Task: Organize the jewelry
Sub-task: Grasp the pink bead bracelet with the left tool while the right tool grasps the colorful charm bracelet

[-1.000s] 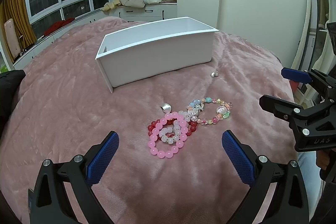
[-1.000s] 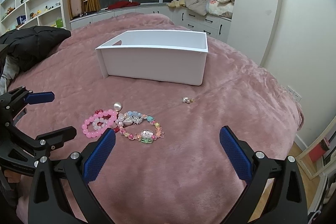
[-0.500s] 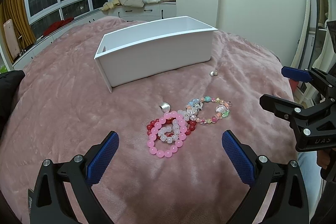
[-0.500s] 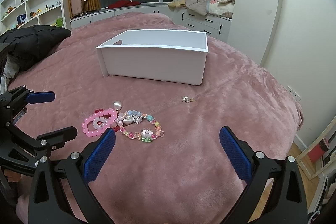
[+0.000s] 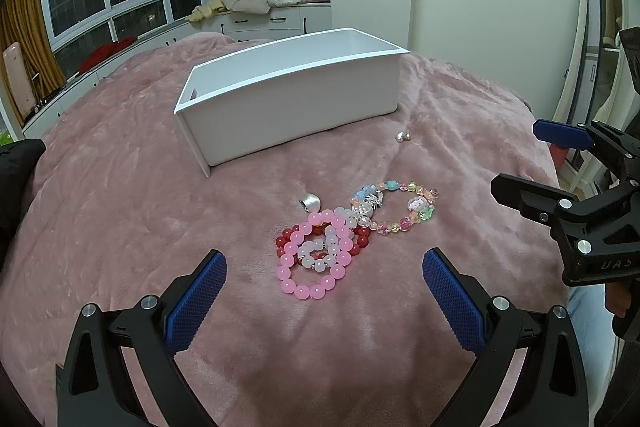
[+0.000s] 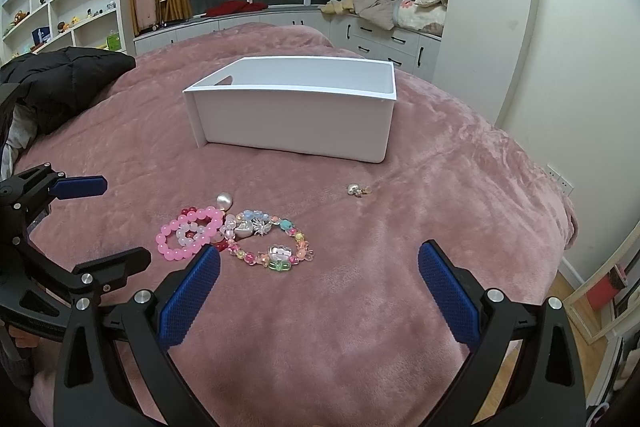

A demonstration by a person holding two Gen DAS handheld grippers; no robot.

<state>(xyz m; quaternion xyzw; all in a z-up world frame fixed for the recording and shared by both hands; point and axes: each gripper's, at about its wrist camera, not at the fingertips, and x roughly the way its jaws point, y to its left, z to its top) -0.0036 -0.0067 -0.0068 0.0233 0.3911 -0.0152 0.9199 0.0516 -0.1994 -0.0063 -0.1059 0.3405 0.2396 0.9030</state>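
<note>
While both the left gripper (image 5: 324, 291) and right gripper (image 6: 320, 285) hang wide apart and hold nothing, the bracelets (image 5: 320, 247) lie heaped on the pink blanket (image 5: 120, 227), near the white box (image 5: 296, 111).

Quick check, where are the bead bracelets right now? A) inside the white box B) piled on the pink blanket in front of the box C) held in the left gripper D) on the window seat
B: the bead bracelets lie piled on the pink blanket, nearer the cameras than the white box; both the left gripper and the right gripper are open and empty.
</note>
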